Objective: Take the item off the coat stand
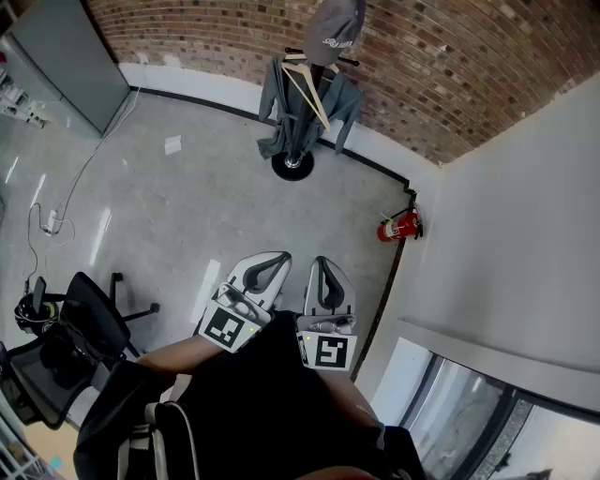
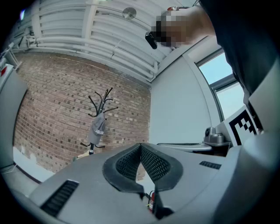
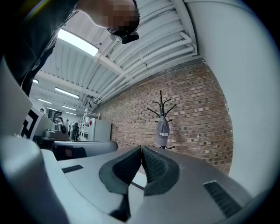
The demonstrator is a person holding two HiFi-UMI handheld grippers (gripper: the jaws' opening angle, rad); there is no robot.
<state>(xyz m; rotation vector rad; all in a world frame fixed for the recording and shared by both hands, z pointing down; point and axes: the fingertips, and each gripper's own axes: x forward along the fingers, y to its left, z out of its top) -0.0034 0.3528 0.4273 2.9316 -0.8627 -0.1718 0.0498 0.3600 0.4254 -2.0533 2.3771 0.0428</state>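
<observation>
Cap (image 1: 333,28) hangs atop upright coat stand (image 1: 292,166) by brick wall (image 1: 187,28), jacket (image 1: 277,105) below it. Stand well ahead of both grippers. Left gripper (image 1: 265,272), right gripper (image 1: 325,281) level, jaws closed together, empty. Neither clearly nearer.

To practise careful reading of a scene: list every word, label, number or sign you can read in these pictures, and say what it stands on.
Grey cap on the coat stand: white lettering, too blurred to read.
Fire extinguisher: any label too small to read.
Left marker cube, right marker cube: black square patterns, no words.
</observation>
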